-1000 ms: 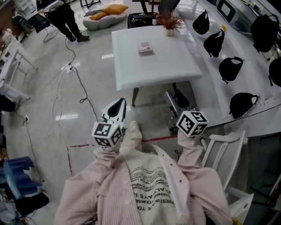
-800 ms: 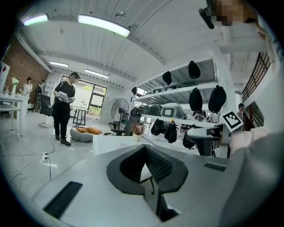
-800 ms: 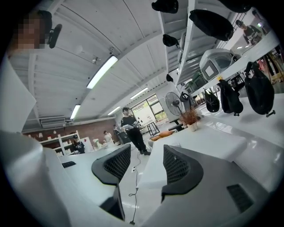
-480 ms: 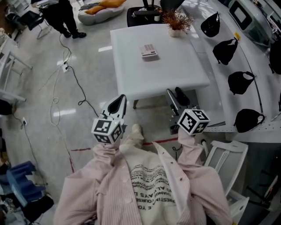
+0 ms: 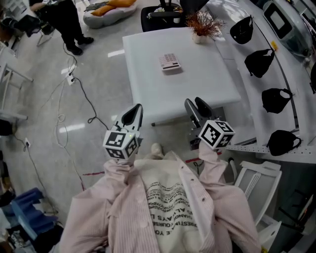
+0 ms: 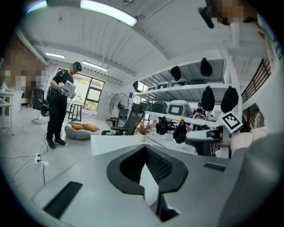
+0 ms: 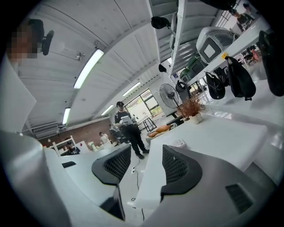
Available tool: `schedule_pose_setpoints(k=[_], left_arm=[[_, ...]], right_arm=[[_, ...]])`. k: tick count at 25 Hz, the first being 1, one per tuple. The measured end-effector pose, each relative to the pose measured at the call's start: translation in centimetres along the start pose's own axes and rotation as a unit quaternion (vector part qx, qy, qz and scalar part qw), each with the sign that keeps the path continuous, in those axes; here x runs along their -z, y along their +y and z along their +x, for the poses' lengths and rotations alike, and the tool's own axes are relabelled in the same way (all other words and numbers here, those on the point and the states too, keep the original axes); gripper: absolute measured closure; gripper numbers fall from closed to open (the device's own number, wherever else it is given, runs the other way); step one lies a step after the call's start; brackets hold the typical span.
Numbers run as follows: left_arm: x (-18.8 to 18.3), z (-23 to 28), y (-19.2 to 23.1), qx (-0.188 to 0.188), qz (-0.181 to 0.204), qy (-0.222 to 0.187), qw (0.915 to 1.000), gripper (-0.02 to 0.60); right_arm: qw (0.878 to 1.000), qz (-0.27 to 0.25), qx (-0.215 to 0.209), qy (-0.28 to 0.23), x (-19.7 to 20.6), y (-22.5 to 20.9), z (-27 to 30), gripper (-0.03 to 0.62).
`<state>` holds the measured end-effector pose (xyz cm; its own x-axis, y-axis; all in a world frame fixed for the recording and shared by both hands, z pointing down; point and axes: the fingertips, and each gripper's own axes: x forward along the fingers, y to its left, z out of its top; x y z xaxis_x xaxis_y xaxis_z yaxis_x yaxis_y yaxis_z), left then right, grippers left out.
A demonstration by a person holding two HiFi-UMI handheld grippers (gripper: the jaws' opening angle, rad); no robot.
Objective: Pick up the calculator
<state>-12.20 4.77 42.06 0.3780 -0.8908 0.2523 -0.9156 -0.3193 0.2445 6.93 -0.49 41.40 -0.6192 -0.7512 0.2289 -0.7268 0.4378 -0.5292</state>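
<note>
The left claw (image 6: 144, 150) has its two black-padded tips pressed together, leaving only a small hollow behind them with nothing caught in it. The right claw (image 7: 146, 156) is spread, with open air between its pads and nothing held. In the head view both claws are held out in front of the person's chest, the left one over bare floor (image 5: 98, 74) and the right one just at the near edge of the white counter (image 5: 207, 84); each carries its cube with square markers, the left cube (image 5: 121, 146) and the right cube (image 5: 216, 134), close to the pink striped sleeves. The calculator (image 5: 170, 62) lies flat on the counter, a little beyond its middle and left of centre, well apart from both claws; the right gripper view shows it as a small pale slab between and beyond the open pads. A pot with a reddish dried plant (image 5: 200, 24) stands near the counter's far right corner. Right of the counter runs a long white shelf with several black bags (image 5: 259, 62) set along it, and a white chair (image 5: 259, 185) stands by the person's right side. A black cable (image 5: 86, 96) trails across the floor on the left, and a person in dark clothes (image 5: 61, 20) stands at the far left near an orange cushion (image 5: 106, 7).
</note>
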Motion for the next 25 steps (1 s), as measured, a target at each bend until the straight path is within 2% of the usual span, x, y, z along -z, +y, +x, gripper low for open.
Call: schedule_pose_setpoints(k=[10,14,25], left_arm=[[-0.2,3.0,1.4,0.011,-0.004,0.008,0.9999,0.58],[0.4,4.3,2.4,0.005,-0.014,0.019,0.9997,0.58],[1.4,12.0,5.7,-0.005,-0.037,0.063,0.9973,0.58]], right_arm=[[0.999,0.034,0.012,0.008,0.1,-1.8,3.1,0.396],[0.998,0.063,0.011,0.015,0.6,-3.0,4.8,0.396],[0.99,0.127,0.027,0.057,0.6,-8.5,13.0,0.396]])
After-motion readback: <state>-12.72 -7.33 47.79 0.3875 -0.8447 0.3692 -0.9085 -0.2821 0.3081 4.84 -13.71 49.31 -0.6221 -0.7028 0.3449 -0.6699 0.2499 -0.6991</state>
